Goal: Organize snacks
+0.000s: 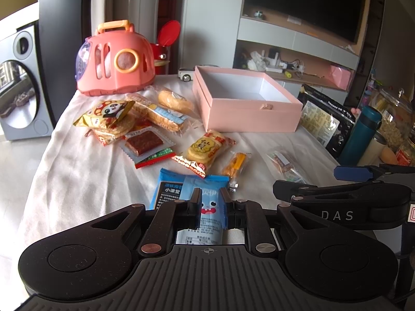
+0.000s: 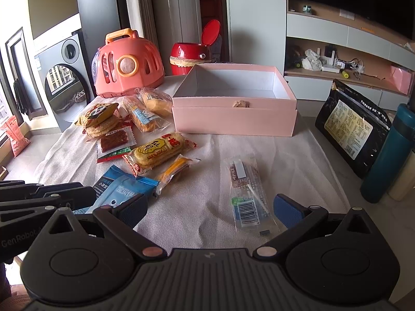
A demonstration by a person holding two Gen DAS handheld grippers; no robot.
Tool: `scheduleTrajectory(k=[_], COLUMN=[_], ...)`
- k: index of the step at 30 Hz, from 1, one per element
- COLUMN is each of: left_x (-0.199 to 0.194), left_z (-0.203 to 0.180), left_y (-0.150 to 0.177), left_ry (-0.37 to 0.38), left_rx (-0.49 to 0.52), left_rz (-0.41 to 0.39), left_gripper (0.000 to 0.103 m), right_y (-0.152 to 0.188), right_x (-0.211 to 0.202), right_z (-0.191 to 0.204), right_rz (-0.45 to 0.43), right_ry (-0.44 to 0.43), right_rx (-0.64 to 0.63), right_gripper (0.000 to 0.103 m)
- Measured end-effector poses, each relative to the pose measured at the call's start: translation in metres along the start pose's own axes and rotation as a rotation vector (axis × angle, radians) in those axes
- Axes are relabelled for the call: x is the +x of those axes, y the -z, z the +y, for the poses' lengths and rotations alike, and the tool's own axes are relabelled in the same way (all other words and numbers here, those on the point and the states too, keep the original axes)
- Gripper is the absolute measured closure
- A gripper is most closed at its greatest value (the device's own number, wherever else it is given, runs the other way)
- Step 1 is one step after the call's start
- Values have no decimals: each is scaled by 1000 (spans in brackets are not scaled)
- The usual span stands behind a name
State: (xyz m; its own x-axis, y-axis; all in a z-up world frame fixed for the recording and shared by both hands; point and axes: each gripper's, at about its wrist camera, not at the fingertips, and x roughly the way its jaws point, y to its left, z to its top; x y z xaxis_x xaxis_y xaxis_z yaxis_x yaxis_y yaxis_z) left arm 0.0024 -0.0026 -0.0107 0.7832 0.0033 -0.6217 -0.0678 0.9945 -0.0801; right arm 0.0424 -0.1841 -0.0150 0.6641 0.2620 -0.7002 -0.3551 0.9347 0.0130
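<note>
White cloth covering the table [image 2: 207,207], TV wall unit [image 1: 298,39] behind, open pink box [image 2: 233,119] at rear, snack packets [image 2: 155,153] scattered left, left tongs [image 1: 210,202] pinching blue snack packet [image 1: 210,207], right tongs [image 2: 210,210] spread above clear-wrapped snack [image 2: 246,194], teal bottle [image 2: 389,155] at right edge.

Open box [image 2: 233,119] behind scattered snack packets [image 2: 158,153], toy carrier [image 2: 127,64] left of box

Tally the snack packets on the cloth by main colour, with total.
Blue: 2, face packet, darker packet
Yellow/orange: 3, panda packet, cracker packet, small orange packet
Red: 2, jerky packet, red-edged packet
Clear: 3, biscuit packet, bun packet, barcode packet
Total: 10
</note>
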Motion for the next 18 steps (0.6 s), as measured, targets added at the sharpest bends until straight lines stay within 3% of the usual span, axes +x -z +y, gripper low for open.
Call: scheduleTrajectory(k=[18], left_x=[5], left_z=[6], left_y=[-1], left_ry=[31], left_rx=[-25], left_rz=[36], left_gripper=[85], right_y=[2], right_x=[3], right_z=[-2], right_rz=[8], right_ry=[3], right_rx=[6], right_gripper=[0])
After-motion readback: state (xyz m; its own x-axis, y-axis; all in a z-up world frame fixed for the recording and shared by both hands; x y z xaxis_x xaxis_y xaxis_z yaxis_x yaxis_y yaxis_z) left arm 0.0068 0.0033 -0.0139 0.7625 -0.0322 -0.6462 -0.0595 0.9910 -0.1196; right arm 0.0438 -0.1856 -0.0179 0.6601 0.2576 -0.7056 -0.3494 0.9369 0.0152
